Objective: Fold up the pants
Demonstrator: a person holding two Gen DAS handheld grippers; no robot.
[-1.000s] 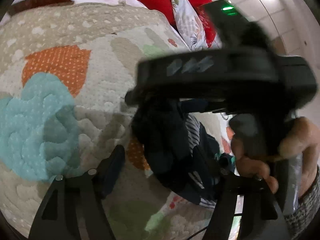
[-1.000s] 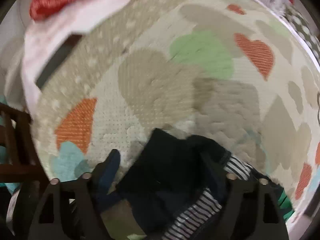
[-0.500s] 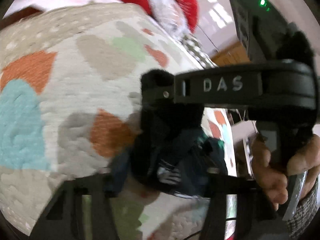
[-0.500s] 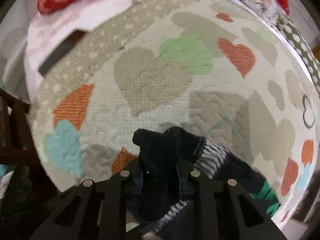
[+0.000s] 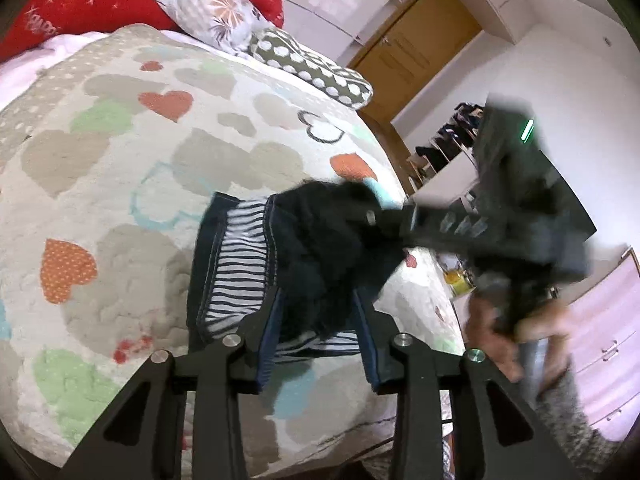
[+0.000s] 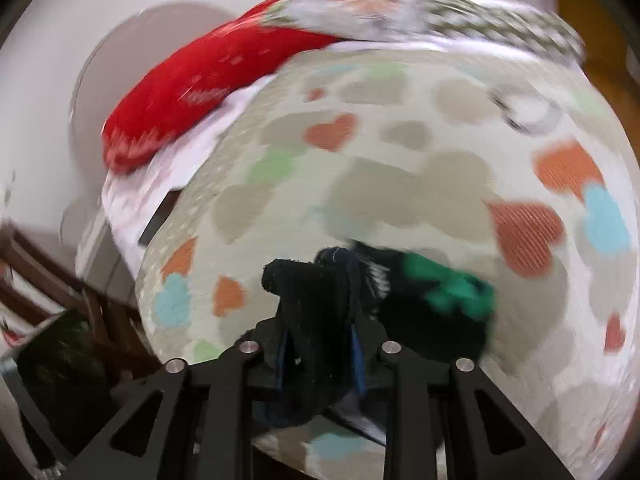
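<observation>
Dark navy pants (image 5: pixel 320 264) with a striped lining lie bunched on the heart-patterned quilt (image 5: pixel 120 184). My left gripper (image 5: pixel 318 324) has its jaws closed on a dark fold of the pants. My right gripper (image 6: pixel 320 340) is shut on another dark fold of the pants (image 6: pixel 316 292), and it also shows in the left wrist view (image 5: pixel 404 224) at the pants' far end, held by a hand. A green patch of cloth (image 6: pixel 456 288) shows to the right of it.
Red pillows (image 5: pixel 92 4), a floral pillow (image 5: pixel 208 12) and a dotted pillow (image 5: pixel 312 68) line the head of the bed. A wooden door (image 5: pixel 412 52) and drawers (image 5: pixel 600 344) stand to the right. A wooden chair (image 6: pixel 60 280) stands beside the bed.
Both grippers have closed on the pants and lifted them. The left view has swung right toward the door. The right gripper has pulled back, showing more of the bed.
</observation>
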